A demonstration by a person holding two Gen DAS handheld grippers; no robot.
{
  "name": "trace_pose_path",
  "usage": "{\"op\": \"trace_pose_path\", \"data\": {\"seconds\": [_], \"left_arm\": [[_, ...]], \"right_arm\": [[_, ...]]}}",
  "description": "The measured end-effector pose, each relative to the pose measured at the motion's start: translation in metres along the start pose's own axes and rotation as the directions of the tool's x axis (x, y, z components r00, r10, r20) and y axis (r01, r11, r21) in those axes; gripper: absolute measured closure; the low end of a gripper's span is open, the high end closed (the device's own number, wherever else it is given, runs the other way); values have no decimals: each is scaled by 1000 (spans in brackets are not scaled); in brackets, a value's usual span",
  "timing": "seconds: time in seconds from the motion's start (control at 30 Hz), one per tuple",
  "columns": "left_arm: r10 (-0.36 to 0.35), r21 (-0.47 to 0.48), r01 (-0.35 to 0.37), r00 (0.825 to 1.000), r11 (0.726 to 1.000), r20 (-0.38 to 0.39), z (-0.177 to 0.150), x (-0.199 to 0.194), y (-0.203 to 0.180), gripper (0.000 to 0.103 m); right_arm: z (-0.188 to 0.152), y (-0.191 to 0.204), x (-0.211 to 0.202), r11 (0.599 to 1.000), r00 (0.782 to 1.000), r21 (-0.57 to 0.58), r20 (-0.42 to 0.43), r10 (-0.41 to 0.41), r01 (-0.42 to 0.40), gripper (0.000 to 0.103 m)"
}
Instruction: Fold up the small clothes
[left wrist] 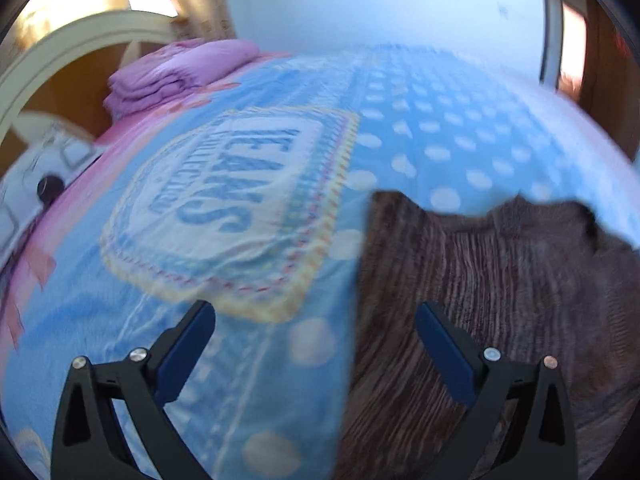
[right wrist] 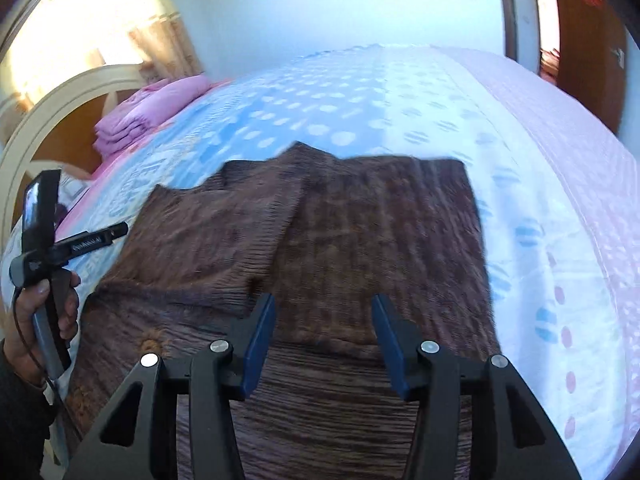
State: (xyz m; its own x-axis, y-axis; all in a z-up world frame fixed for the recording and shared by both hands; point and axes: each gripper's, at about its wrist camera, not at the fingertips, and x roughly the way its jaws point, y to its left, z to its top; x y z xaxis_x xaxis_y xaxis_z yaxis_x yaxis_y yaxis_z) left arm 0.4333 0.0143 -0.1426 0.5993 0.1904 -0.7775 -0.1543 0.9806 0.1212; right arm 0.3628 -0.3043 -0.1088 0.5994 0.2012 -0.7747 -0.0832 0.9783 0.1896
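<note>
Brown ribbed garment (right wrist: 320, 240) lies spread flat on the bed (right wrist: 540, 184), near the edge closest to me and well apart from the far edge. It looks like a small knitted top: I see a notch at its far side that may be the neckline, and one panel seems laid over the other along a slanted line in the middle. I judge that it is soft, light and limp, with no stiffness, so it will sag when I lift it. The ribbed surface should give good friction to the blue pads, so I do not expect slipping. I think the best places to take hold are the corners and the hem on the near side, pinching only the layer I want to fold.

My right gripper (right wrist: 323, 336) hovers just above the middle of the cloth with jaws open and nothing between them. My left gripper (left wrist: 316, 350) is also open and empty, wider, above the left edge of the garment (left wrist: 480, 280): one finger is over the cloth, the other over the blue dotted bedsheet (left wrist: 440, 140).

Farther away, a folded purple blanket (left wrist: 180, 72) rests near the headboard (left wrist: 72, 44) at the far left corner of the bed. Both views are a little blurred.
</note>
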Motion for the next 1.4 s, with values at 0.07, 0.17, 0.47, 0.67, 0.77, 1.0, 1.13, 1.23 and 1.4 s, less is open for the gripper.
{"op": "trace_pose_path", "data": {"seconds": [0.07,0.17,0.47,0.67,0.77,1.0,1.13,1.23,1.4], "left_arm": [[62,70,-59,997,996,-46,-1,20,-12,0],[154,129,-157,988,979,27,-5,19,-9,0],[212,114,-218,975,969,64,-6,16,16,0],[94,37,-99,988,994,123,-18,-32,26,1],[23,58,-30,992,998,121,-23,-40,13,0],[138,104,-142,990,984,40,-36,-3,17,0],[188,62,-188,982,980,15,-38,7,39,0],[121,31,-121,993,992,14,-38,2,47,0],[66,0,-66,997,998,34,-50,-21,56,1]], "right_arm": [[-4,-7,3,1000,1000,23,-7,-6,6,52],[-12,-14,-1,1000,1000,17,-5,-16,16,52],[-23,-25,-21,1000,998,7,58,-7,7,52],[-29,-20,-29,1000,997,-26,83,1,2,51],[-30,-18,-28,1000,998,-21,68,7,-5,51],[-41,-18,-60,1000,996,-29,88,2,1,51],[-53,-24,-82,1000,995,-24,101,-15,17,46],[-66,-27,-87,1000,996,-17,83,-14,15,46],[-85,-31,-91,998,997,-9,49,-59,60,46]]}}
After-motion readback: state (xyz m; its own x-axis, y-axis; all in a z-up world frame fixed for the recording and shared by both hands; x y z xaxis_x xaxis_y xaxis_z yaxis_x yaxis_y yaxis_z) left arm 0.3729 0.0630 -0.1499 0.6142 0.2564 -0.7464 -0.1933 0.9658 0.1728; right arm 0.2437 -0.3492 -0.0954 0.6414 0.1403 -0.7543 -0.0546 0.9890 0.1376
